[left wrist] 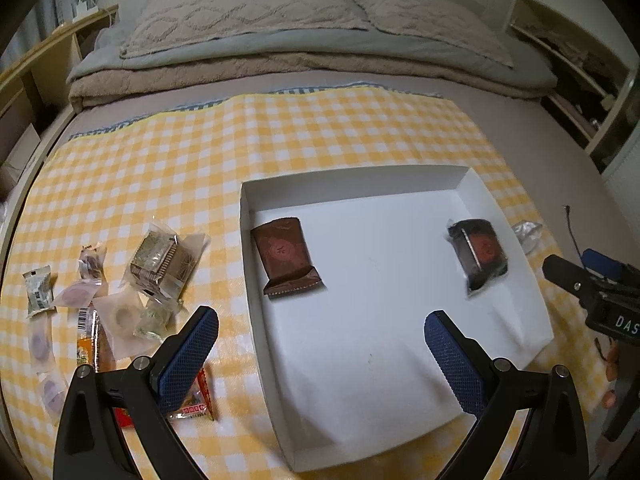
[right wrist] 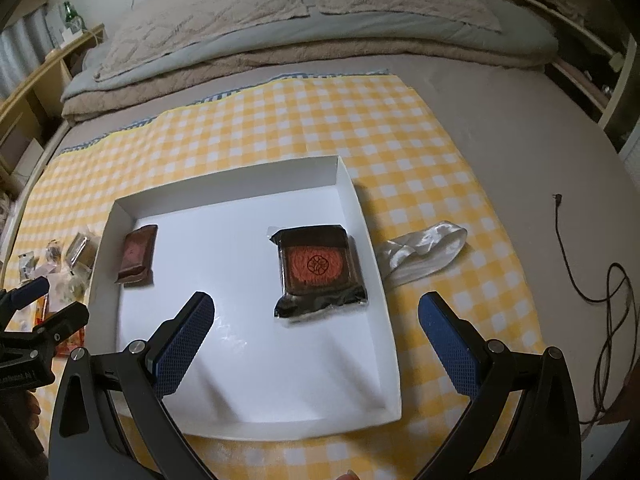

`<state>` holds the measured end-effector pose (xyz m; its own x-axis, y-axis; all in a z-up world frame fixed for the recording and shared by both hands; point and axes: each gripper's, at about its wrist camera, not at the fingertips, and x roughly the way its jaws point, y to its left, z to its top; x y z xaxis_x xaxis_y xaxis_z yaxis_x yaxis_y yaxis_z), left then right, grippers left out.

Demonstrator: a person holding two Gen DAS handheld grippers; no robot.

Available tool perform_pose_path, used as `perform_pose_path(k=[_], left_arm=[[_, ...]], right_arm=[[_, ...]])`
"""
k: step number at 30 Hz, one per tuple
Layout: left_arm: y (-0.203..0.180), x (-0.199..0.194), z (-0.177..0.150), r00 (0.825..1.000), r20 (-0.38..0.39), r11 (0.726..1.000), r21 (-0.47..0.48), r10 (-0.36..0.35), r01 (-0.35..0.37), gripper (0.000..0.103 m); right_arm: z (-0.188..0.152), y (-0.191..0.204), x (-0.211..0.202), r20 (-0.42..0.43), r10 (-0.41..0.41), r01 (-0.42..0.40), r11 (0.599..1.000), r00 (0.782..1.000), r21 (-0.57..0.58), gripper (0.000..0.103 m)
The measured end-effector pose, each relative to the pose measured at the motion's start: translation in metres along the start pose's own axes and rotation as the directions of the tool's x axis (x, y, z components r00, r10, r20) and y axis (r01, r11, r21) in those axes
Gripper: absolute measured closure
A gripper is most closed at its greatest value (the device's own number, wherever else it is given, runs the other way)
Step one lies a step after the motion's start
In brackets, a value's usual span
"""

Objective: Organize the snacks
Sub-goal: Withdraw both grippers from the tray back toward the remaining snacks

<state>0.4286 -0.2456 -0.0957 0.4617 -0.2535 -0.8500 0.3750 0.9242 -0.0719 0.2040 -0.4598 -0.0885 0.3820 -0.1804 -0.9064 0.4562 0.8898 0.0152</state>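
snacks sit in two places: a loose pile [left wrist: 120,292] on the yellow checked cloth [left wrist: 280,140] left of the white tray [left wrist: 400,360], and two inside it, a brown packet [left wrist: 286,258] at the far left and a dark square pack [right wrist: 318,270] near the right wall. left gripper [left wrist: 322,354] hangs spread wide and empty over the tray's near left edge; right gripper [right wrist: 316,344] is equally spread, empty, over the near right part. only the right view shows the pack's orange top, a crumpled clear wrapper [right wrist: 424,254] just right of the tray and a dark cable [right wrist: 600,280]; only the left view shows the pile clearly
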Motion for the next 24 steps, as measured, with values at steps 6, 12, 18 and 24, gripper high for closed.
perform_pose_path(k=[6,12,18,24], left_arm=[[0.002,-0.028,-0.011,0.999,0.029,1.000,0.007,-0.020,0.019,0.000],[0.011,-0.063,-0.020,0.997,0.071,1.000,0.005,-0.030,0.030,0.000],[0.030,-0.105,-0.031,0.993,0.110,0.999,0.010,-0.032,0.031,0.000],[0.066,-0.158,-0.046,0.984,0.179,1.000,-0.013,-0.015,0.017,0.000]], right_arm=[[-0.012,0.009,-0.024,0.027,0.038,-0.038,0.999,0.999,0.003,0.000],[-0.024,0.025,-0.045,0.057,0.059,-0.059,0.998,0.997,0.000,0.000],[-0.026,0.040,-0.071,0.117,0.069,-0.067,0.997,0.991,-0.023,0.000],[-0.023,0.063,-0.099,0.185,0.119,-0.109,0.992,0.975,-0.063,0.000]])
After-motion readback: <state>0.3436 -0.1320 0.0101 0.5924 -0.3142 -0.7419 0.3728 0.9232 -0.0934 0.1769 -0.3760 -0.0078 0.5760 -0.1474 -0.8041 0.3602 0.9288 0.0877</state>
